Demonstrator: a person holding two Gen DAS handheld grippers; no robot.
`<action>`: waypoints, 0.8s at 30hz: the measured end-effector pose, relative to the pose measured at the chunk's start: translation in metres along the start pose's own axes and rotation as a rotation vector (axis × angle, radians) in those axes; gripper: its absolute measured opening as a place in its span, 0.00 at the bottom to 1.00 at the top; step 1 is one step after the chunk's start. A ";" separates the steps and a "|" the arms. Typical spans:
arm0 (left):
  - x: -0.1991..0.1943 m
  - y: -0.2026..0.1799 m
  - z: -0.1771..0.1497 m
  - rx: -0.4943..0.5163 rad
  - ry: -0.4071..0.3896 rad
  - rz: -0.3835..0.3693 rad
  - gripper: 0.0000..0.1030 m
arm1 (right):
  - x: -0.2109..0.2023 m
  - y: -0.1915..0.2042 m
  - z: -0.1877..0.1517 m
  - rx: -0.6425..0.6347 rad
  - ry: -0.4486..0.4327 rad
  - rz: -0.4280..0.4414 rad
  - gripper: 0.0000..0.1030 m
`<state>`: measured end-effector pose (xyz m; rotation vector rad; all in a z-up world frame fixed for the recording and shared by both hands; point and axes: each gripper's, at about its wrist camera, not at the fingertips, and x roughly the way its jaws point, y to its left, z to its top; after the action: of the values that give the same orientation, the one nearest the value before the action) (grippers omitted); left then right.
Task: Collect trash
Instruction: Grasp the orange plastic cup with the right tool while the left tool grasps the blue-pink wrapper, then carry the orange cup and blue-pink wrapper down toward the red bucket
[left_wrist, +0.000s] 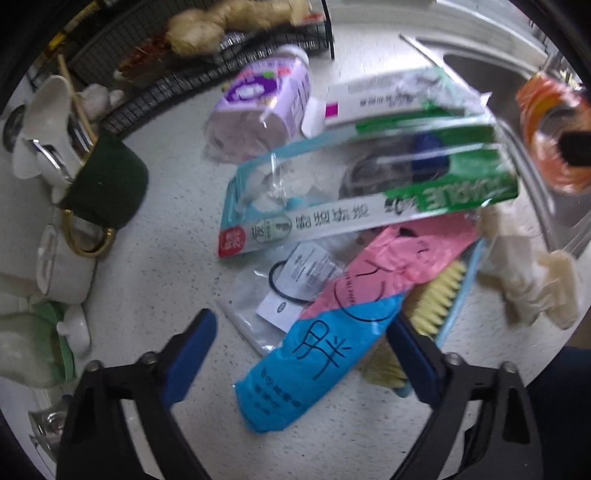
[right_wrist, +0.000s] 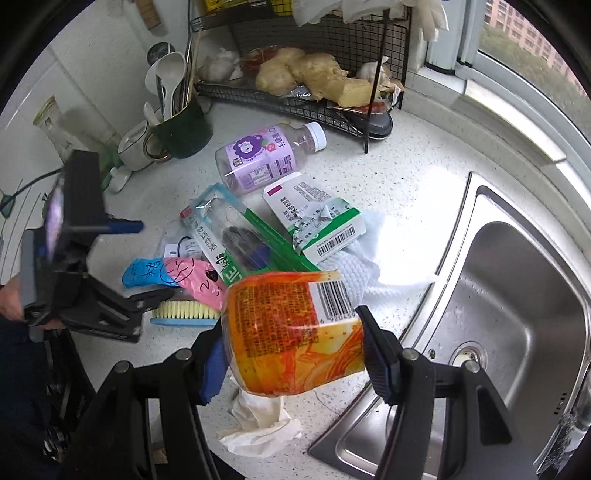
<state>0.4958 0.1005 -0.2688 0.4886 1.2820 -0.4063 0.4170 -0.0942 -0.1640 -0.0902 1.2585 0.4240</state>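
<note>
Speckled worktop (right_wrist: 424, 177) beside a steel sink (right_wrist: 524, 302), strewn with litter heaped in one loose pile, likely gathered there for pickup. Behind it, a wire rack (right_wrist: 303, 107) keeping ginger off the surface, and a dark green mug (right_wrist: 184, 129) standing upright to hold spoons and chopsticks. Among the pile: a long green-edged package (left_wrist: 369, 192) lying across a torn white carton (right_wrist: 317, 221), an empty purple bottle (right_wrist: 266, 158) on its side, a pink-and-blue wrapper (left_wrist: 332, 332) partly covering a scrub brush (right_wrist: 184, 314). Right gripper (right_wrist: 291, 354) with fingers clenched on an orange-labelled jar (right_wrist: 291, 332), lifted clear of the worktop, presumably for carrying off. Left gripper (left_wrist: 299, 354) with fingers spread, released, straddling the wrapper, seemingly lined up to take it next.
</note>
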 end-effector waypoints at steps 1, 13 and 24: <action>0.004 0.000 0.000 0.007 0.007 -0.002 0.77 | 0.001 0.000 0.000 0.005 0.001 0.002 0.58; -0.012 0.002 -0.011 -0.084 -0.024 -0.017 0.15 | 0.006 0.000 -0.004 0.071 0.018 -0.013 0.58; -0.062 -0.010 -0.036 -0.328 -0.089 -0.043 0.11 | 0.000 0.017 -0.013 0.113 0.007 -0.057 0.58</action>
<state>0.4470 0.1132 -0.2176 0.1641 1.2452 -0.2440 0.3992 -0.0826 -0.1652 -0.0312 1.2809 0.3031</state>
